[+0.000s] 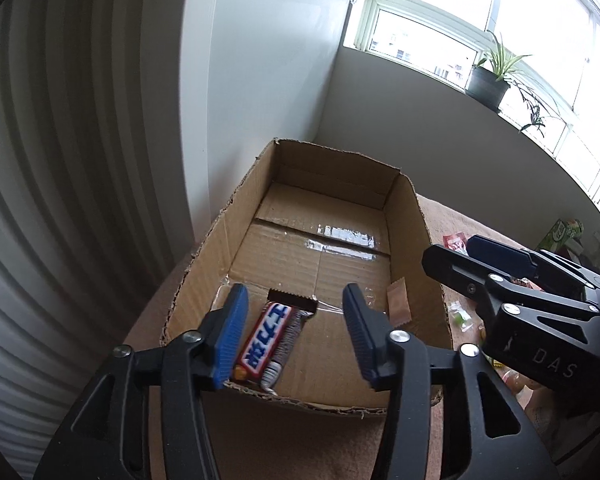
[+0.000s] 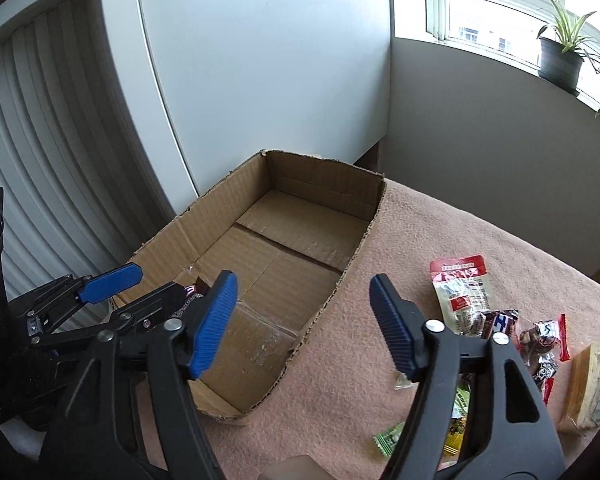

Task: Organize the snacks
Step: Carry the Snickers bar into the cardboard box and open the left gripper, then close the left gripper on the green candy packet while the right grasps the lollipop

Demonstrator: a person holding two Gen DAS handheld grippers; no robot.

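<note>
Your left gripper (image 1: 294, 332) hangs over the near end of the open brown cardboard box (image 1: 414, 216), its blue pads apart. The red, white and blue wrapped chocolate bar (image 1: 265, 342) lies loose on the box floor against the left pad, beside a small pink sachet (image 1: 397, 305). Your right gripper (image 2: 304, 324) is spread wide and empty over the box's right wall. Further right, mixed snack packets (image 2: 462, 294) lie scattered on the pink cloth (image 2: 440, 232).

1. Snack bar (image 1: 267, 346) in cardboard box (image 1: 220, 240): near end hidden behind left tool (image 1: 294, 338).
2. Loose snacks (image 2: 500, 324) partly covered by right tool (image 2: 304, 326) (labels too small to read).
3. Yellow packet (image 2: 590, 384) cut off at right edge.
</note>
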